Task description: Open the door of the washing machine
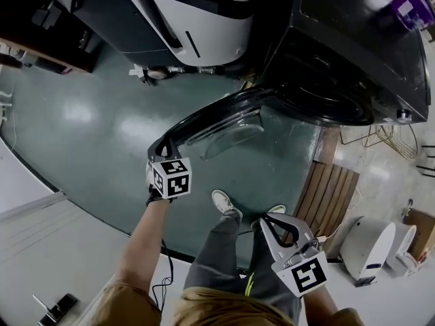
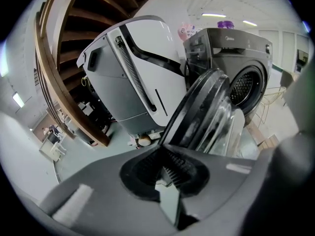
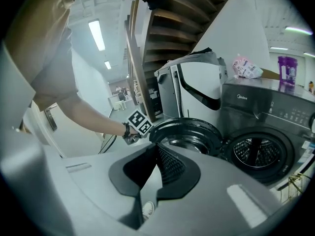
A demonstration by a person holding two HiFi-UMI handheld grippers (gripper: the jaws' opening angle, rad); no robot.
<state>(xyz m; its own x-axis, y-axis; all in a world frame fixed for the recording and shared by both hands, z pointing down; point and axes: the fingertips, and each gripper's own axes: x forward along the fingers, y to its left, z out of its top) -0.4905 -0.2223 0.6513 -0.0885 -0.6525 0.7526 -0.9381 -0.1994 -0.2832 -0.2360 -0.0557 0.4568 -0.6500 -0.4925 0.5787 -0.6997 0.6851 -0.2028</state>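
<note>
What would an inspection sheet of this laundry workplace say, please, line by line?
Surface: green floor, glossy.
Job's things: dark washing machine; its door stands wide open.
Clutter: purple container on the machine; wooden mat on the floor beside it.
Grippers: left tongs shut on the door's rim; right tongs shut, empty, away from the machine.
Cables: black cable on the floor by the person's left leg.
Surroundings: white appliance next to the machine; wooden staircase behind.

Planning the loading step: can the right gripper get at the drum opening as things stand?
Probably yes. The door, gripped at its rim by the left gripper, is swung wide aside, and the empty right gripper faces the drum opening with nothing between.
</note>
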